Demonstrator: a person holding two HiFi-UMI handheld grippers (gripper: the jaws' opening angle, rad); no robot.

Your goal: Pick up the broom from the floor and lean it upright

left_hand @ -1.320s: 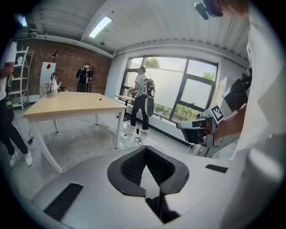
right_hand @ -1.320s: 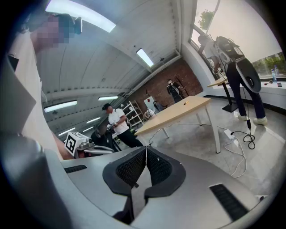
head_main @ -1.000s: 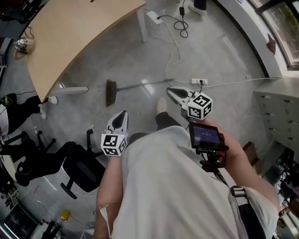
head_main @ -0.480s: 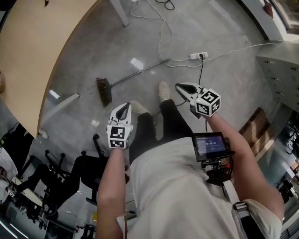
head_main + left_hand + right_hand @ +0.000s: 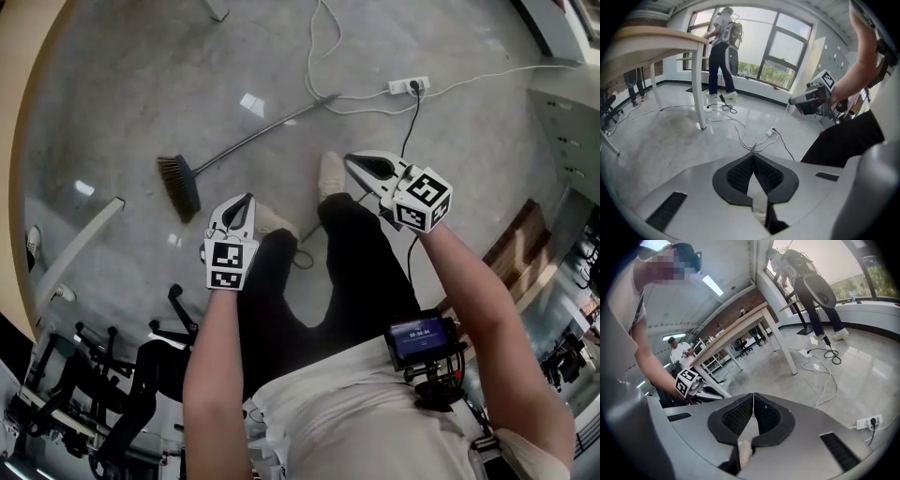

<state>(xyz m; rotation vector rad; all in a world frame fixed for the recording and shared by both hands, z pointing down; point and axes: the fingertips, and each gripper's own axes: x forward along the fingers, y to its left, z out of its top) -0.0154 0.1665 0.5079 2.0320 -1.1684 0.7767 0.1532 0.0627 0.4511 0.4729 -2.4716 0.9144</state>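
The broom (image 5: 246, 139) lies flat on the grey floor, its dark brush head (image 5: 178, 186) at the left and its thin handle running up and to the right. My left gripper (image 5: 247, 198) hangs a little right of the brush head, above my left shoe, shut and empty. In the left gripper view the left gripper (image 5: 753, 155) has its pads pressed together. My right gripper (image 5: 350, 157) is over my right shoe (image 5: 330, 174), below the handle's far end, also shut with nothing in it. The right gripper (image 5: 753, 395) shows the same in its own view.
A white power strip (image 5: 408, 86) and loose cables (image 5: 323, 52) lie beyond the handle's end. A white desk leg (image 5: 80, 242) crosses the floor at left, under the curved desk (image 5: 11, 66). A black office chair (image 5: 150, 370) stands at lower left, cabinets (image 5: 574, 131) at right.
Both grippers have sunk toward the floor and stayed shut. My view has tipped further down, so the broom and my shoes sit nearer the middle.
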